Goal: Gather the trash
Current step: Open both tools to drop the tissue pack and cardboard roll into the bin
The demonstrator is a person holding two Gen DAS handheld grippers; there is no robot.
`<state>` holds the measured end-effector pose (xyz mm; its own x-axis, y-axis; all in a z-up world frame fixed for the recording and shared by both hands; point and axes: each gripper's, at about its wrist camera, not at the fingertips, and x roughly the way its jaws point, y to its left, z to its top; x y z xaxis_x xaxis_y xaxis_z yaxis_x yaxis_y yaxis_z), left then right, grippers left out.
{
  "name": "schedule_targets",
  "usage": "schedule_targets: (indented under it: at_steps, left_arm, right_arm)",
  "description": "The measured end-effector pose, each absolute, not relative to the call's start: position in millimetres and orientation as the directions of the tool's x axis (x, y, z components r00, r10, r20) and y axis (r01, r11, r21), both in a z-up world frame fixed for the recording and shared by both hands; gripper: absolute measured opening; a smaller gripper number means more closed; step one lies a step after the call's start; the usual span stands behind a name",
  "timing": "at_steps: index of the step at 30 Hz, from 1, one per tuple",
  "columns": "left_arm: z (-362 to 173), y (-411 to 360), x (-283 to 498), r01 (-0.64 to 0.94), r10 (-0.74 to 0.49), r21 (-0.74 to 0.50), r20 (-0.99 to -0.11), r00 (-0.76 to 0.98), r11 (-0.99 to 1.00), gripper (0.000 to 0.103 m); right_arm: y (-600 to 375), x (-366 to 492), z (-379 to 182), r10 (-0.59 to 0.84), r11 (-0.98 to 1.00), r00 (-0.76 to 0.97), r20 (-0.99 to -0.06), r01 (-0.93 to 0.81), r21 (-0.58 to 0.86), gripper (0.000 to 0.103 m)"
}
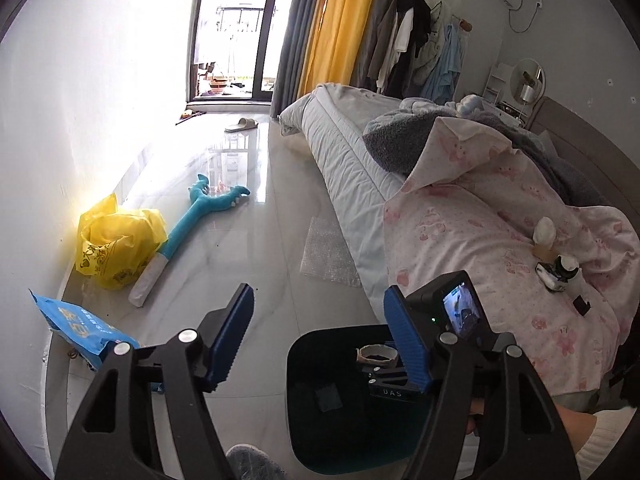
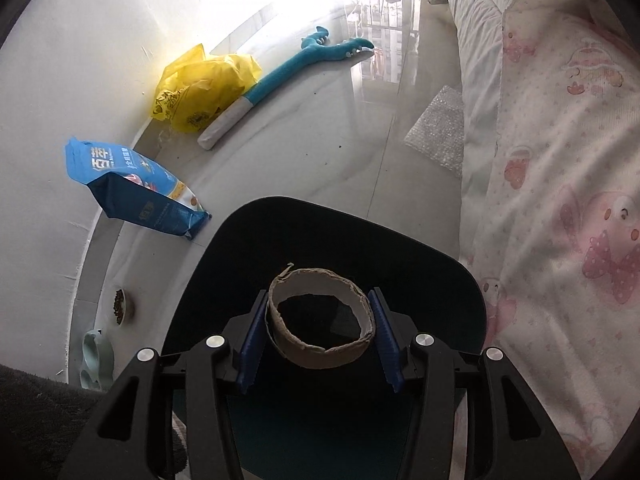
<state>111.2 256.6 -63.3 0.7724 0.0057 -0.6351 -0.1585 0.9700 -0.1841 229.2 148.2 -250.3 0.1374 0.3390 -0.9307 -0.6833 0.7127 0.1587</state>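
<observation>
My right gripper (image 2: 320, 297) points down over a dark teal bin (image 2: 280, 205) and is shut on a torn cardboard tape ring (image 2: 322, 354); both blue pads touch its sides. In the left wrist view the same cardboard ring (image 1: 376, 354) hangs above the bin (image 1: 306, 346), close behind my left gripper's right finger. My left gripper (image 1: 320, 296) is open with nothing between its fingers. On the floor by the wall lie a crumpled yellow plastic bag (image 1: 116, 244) (image 2: 204, 92) and a blue food pouch (image 1: 80, 328) (image 2: 132, 188).
A sheet of bubble wrap (image 1: 328, 252) (image 2: 438, 128) lies by the bed (image 1: 348, 168). A teal plush toy (image 1: 196, 216) lies near the yellow bag. A pink quilt (image 1: 480, 240) bears small items (image 1: 556, 272). A pet bowl (image 2: 122, 306) sits by the wall, a slipper (image 1: 242, 124) near the balcony door.
</observation>
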Motion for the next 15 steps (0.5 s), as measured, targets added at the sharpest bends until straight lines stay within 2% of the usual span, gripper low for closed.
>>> schedule_targets:
  at_steps: [1, 3, 8, 15]
  left_arm:
    - [-61, 257, 110, -0.159, 0.008, -0.184, -0.628, 0.778, 0.970, 0.070]
    - [-55, 258, 108, -0.166, 0.024, -0.177, -0.608, 0.793, 0.970, 0.070]
    - [-46, 258, 109, -0.175, 0.028, -0.196, -0.584, 0.811, 0.965, 0.071]
    - [-26, 237, 108, -0.137, 0.044, -0.135, -0.534, 0.844, 0.981, 0.076]
  right_arm:
    - [148, 229, -251, 0.329, 0.715, 0.145, -0.933, -0.684, 0.146, 0.062]
    - [148, 228, -250, 0.318, 0.720, 0.164, -0.934, -0.683, 0.126, 0.067]
    - [140, 224, -233, 0.347, 0.708, 0.182, -0.920, -0.694, 0.130, 0.070]
    - [112, 219, -193, 0.425, 0.708, 0.227, -0.876, -0.687, 0.164, 0.071]
